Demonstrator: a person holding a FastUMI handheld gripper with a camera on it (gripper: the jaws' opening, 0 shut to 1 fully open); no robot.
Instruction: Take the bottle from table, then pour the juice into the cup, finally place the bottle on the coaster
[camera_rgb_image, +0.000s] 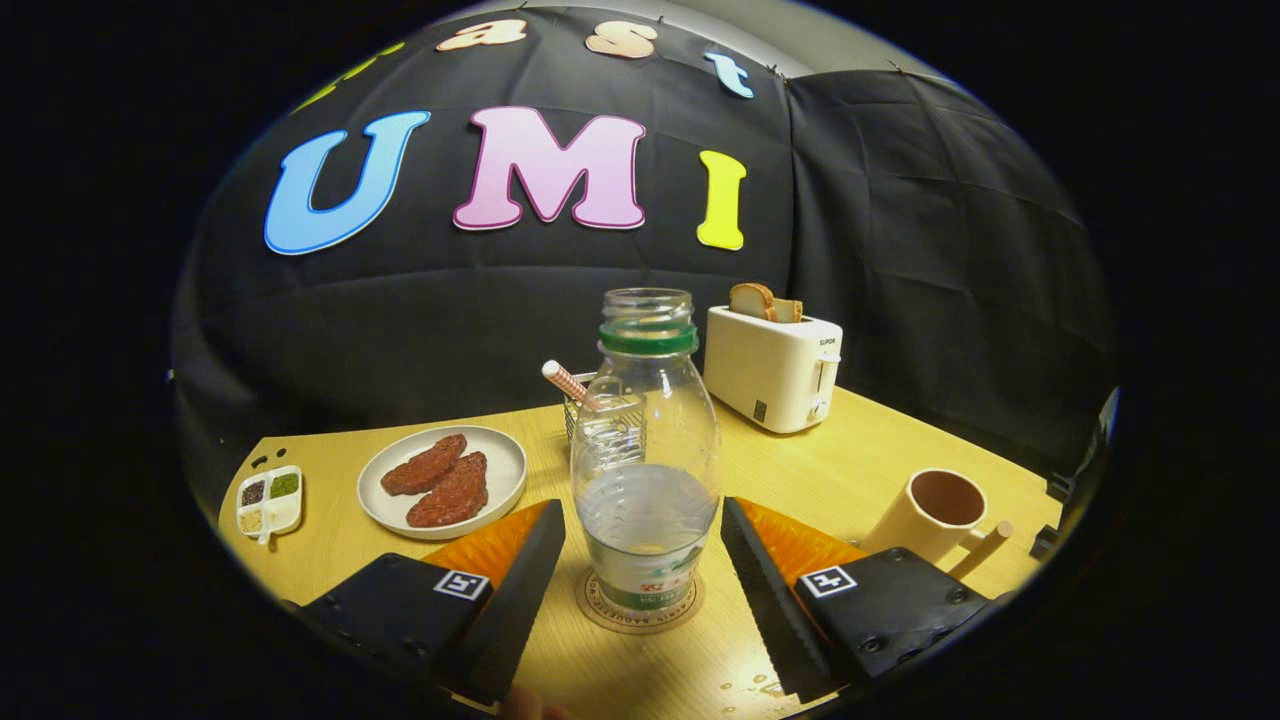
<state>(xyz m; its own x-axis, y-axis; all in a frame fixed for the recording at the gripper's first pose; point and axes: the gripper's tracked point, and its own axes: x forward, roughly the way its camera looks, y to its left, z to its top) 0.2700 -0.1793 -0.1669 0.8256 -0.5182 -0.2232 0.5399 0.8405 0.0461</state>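
Note:
A clear plastic bottle (645, 470) with a green neck ring and no cap stands upright on a round coaster (640, 610). It holds a little clear liquid near the bottom. My gripper (643, 560) is open, one finger on each side of the bottle's lower part, with a small gap on both sides. A beige cup (932, 512) with a handle stands on the table to the right, beyond the right finger; its inside looks dark.
A white toaster (772, 368) with bread slices stands behind the bottle to the right. A plate (443, 480) with two meat patties and a small condiment tray (269, 500) lie to the left. A wire holder with a striped straw (570, 383) is behind the bottle. Drops wet the wooden table (760, 688).

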